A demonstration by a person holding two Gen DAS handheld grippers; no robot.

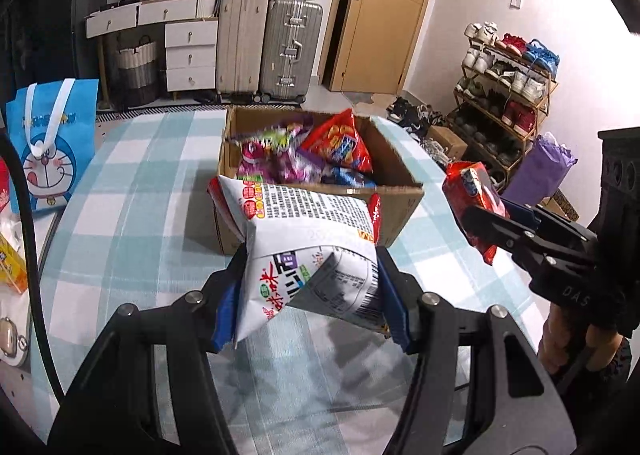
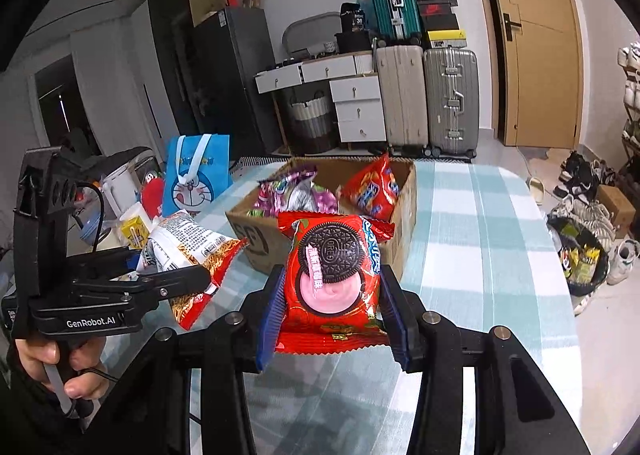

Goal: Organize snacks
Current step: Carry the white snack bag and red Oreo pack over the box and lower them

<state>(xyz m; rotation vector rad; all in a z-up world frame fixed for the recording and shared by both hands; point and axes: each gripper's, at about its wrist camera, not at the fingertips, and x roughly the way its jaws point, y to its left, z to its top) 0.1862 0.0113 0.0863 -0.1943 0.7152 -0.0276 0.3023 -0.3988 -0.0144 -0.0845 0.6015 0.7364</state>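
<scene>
Left tool (image 1: 308,295) clamps soft, light noodle packet (image 1: 304,239); right tool (image 2: 334,295) clamps crushable Oreo packet (image 2: 334,267) mid-body, near bench (image 2: 480,255) box (image 2: 404,223).

1. Your left gripper (image 2: 224,287) is black, with "GenRobot.AI" in white lettering and silver screws
2. Your right gripper (image 2: 332,319) has ribbed blue pads (image 2: 272,319) and round silver pivot bolts
</scene>
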